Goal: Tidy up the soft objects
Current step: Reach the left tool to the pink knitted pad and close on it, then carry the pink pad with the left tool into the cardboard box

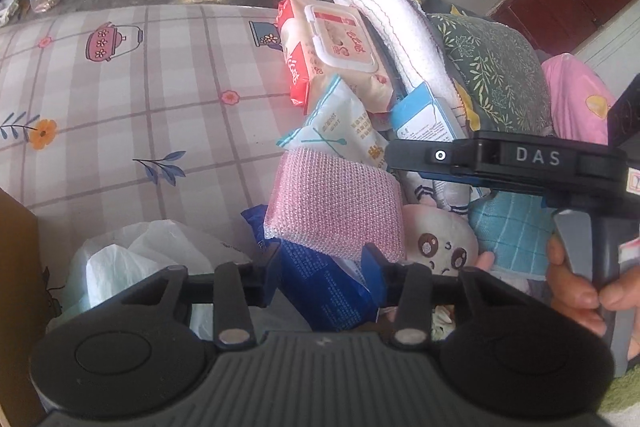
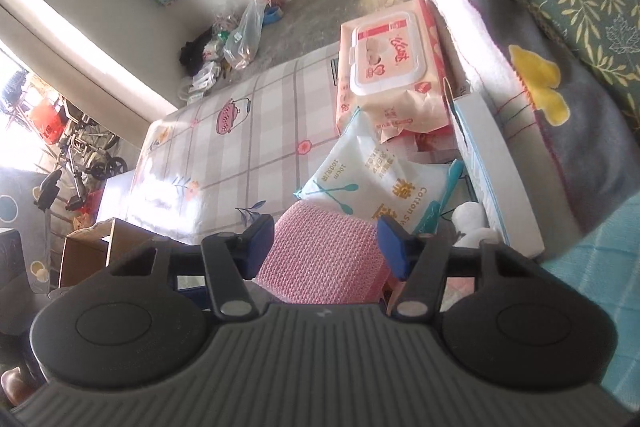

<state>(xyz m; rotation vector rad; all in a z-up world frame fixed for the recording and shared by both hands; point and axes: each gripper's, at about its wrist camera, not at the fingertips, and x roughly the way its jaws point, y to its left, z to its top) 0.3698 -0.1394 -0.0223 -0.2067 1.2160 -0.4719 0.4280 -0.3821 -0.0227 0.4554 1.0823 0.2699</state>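
A pink knitted sponge (image 2: 320, 259) lies at the near end of a heap of soft goods, and my right gripper (image 2: 327, 243) is shut on it, a blue pad against each side. In the left wrist view the same pink sponge (image 1: 336, 203) rests on a blue packet (image 1: 328, 291). My left gripper (image 1: 325, 257) is shut on that packet, which fills the gap between its fingers. The right tool's black housing (image 1: 520, 159) crosses above a plush toy (image 1: 440, 247), with a person's hand (image 1: 576, 287) on its handle.
Behind the sponge lie a cotton swab bag (image 2: 380, 179), a wet wipes pack (image 2: 384, 59), a blue-white box (image 2: 492, 171), a rolled white towel (image 1: 392, 27) and a leaf-print pillow (image 1: 492, 67). A white plastic bag (image 1: 132, 259) lies to the left on the plaid tablecloth (image 1: 120, 99).
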